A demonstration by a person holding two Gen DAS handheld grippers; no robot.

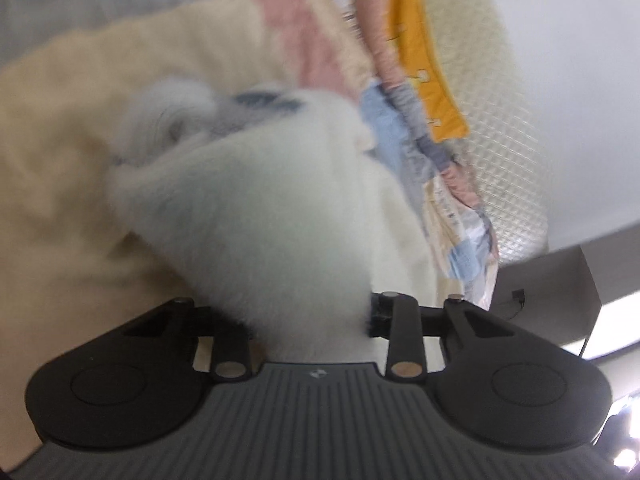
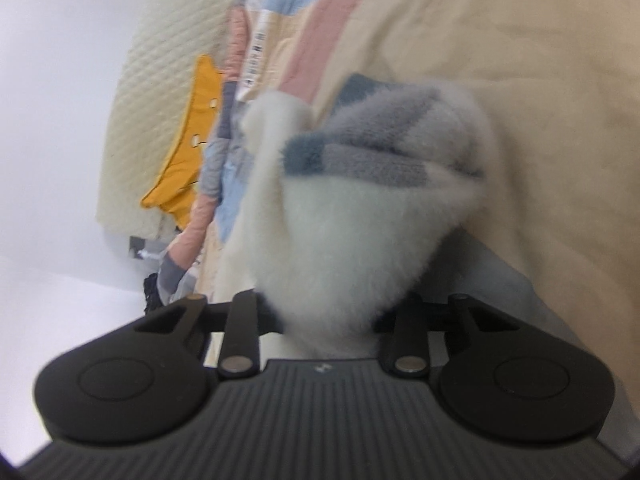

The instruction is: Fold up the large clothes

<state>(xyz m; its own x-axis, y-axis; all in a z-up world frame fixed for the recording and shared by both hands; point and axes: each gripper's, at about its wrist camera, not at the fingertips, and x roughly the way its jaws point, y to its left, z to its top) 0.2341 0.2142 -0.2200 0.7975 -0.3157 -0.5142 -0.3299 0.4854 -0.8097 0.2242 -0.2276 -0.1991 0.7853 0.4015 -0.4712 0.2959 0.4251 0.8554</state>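
Both clamped on fluffy white garment (image 1: 280,216) — left gripper (image 1: 308,320) and right gripper (image 2: 328,320) — above cream bedding (image 2: 540,80).

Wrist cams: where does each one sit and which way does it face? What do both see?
Left wrist: sits on the left gripper, faces forward along its jaws at the fluffy white garment bunched between them, cream bedding behind; only the black gripper body shows.
Right wrist: sits on the right gripper, faces forward at the same garment, its grey-striped part uppermost; only the gripper body shows.
Shared: the garment, cream bedding, patchwork quilt, yellow item.
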